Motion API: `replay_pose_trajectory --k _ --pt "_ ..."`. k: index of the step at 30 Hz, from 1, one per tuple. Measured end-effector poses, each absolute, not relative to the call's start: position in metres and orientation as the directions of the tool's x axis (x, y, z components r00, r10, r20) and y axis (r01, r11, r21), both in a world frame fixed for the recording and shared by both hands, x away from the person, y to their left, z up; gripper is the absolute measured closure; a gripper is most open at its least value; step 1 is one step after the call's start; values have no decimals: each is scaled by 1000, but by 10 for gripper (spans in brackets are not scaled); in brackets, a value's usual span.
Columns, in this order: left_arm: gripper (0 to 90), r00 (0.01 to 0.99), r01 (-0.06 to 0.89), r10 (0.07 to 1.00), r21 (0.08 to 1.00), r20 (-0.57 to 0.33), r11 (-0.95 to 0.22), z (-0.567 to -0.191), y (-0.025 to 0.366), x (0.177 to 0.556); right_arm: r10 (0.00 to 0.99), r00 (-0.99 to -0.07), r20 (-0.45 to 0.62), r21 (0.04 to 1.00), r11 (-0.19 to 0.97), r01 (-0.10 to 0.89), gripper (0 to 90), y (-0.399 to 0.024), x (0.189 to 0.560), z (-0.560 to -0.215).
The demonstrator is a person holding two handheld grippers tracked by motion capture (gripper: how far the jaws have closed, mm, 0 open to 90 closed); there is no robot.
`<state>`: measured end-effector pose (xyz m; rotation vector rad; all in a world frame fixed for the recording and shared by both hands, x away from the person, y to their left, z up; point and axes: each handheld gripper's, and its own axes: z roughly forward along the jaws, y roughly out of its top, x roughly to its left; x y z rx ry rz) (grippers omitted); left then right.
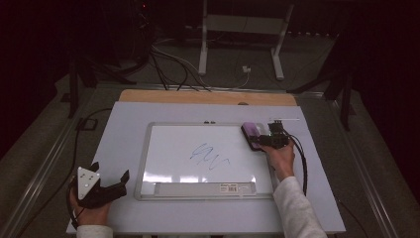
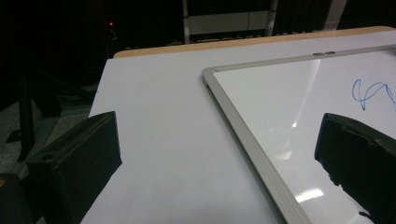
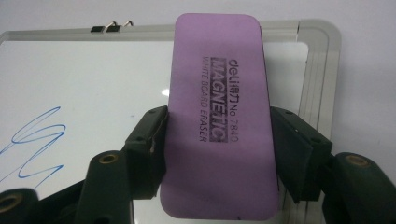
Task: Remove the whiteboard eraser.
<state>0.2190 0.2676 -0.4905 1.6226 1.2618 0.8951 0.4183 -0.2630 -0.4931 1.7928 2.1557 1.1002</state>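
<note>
Two tongs: right tongs (image 3: 217, 140) flanking one purple eraser (image 3: 218, 116) over one whiteboard (image 1: 148, 148), left tongs (image 2: 219, 158) apart, empty.

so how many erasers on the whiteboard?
1. A purple rectangular magnetic whiteboard eraser lies at the silver-framed whiteboard's top right corner, between the right gripper's jaws. No other is visible.
</note>
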Motion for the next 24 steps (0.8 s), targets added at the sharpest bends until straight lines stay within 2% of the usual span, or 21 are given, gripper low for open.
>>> replay_pose_trajectory --k 9,14,24 --pt "12 229 350 973 930 29 -110 -491 267 219 905 -287 315 658 10 753 411 -269 414 -478" --pt "12 228 350 973 930 30 -110 -491 267 219 918 -288 273 672 33 739 412 -269 412 -475" --pt "12 229 353 973 929 32 -113 -491 267 219 919 -352 180 711 125 692 412 -260 407 -470"
